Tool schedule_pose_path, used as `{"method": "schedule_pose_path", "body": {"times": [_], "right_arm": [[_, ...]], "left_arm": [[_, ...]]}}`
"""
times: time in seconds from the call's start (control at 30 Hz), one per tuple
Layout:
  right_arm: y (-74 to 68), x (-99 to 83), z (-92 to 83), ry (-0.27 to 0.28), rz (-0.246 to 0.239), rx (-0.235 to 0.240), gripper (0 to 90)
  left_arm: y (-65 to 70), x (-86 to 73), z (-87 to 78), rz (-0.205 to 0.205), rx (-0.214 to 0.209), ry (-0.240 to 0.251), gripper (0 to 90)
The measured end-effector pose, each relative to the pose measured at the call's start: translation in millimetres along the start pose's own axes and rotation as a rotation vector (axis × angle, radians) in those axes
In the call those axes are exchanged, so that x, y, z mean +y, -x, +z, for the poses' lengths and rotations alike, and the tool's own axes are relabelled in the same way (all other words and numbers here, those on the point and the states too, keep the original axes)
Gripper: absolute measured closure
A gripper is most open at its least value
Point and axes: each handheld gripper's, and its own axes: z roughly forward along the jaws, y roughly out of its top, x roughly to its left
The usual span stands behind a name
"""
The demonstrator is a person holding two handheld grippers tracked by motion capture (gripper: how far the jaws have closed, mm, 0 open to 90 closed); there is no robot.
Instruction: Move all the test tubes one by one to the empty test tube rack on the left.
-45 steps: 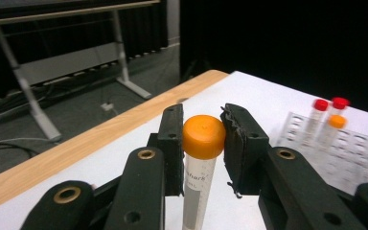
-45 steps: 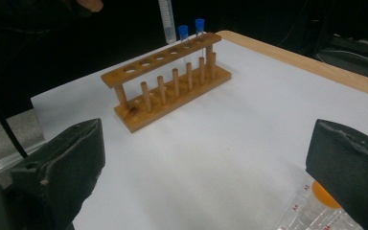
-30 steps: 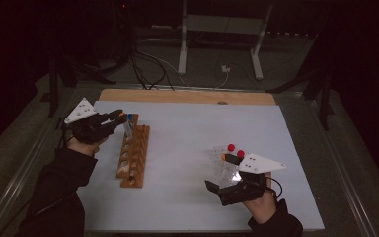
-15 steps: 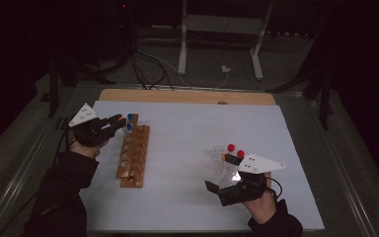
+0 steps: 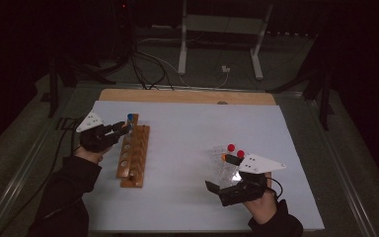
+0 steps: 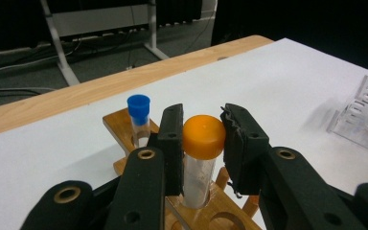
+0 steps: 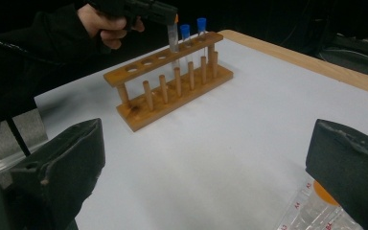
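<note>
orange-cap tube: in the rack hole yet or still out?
Partly in. The orange-capped tube stands upright, its lower end in a hole of the wooden rack, left gripper clamped below the cap.

The wooden rack [image 5: 134, 155] stands on the left part of the table [image 5: 187, 128], its long side running from near to far. Two tubes stand in the rack's far end: one [image 6: 139, 115] in the last hole, and a second tube [image 6: 200, 158] in a hole just nearer than it. That second tube sits between the pads of the left gripper [image 5: 122, 131], which comes at the rack from its left side. Well to the right of the rack, toward the near edge, stands a clear rack [image 5: 225, 165] with capped tubes [image 5: 231, 147] in it. The right gripper [image 5: 219, 174] lies just nearer than the clear rack, well apart from the wooden rack.
</note>
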Motion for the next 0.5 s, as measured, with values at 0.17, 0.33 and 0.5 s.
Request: {"method": "schedule_pose_path", "body": {"times": [0.17, 0.33, 0.5], "right_arm": [[-0.9, 0.6, -0.2, 0.0, -0.003, 0.004, 0.0], [-0.6, 0.8, -0.9, 0.001, -0.002, 0.003, 0.0], [-0.5, 1.0, -1.3, 0.002, -0.002, 0.004, 0.0]], "left_arm": [[2.7, -2.5, 4.1, 0.024, 0.009, -0.028, 71.7], [3.0, -4.4, 6.8, 0.024, 0.01, -0.04, 71.7], [2.4, -8.3, 7.6, 0.019, 0.01, -0.039, 71.6]]}}
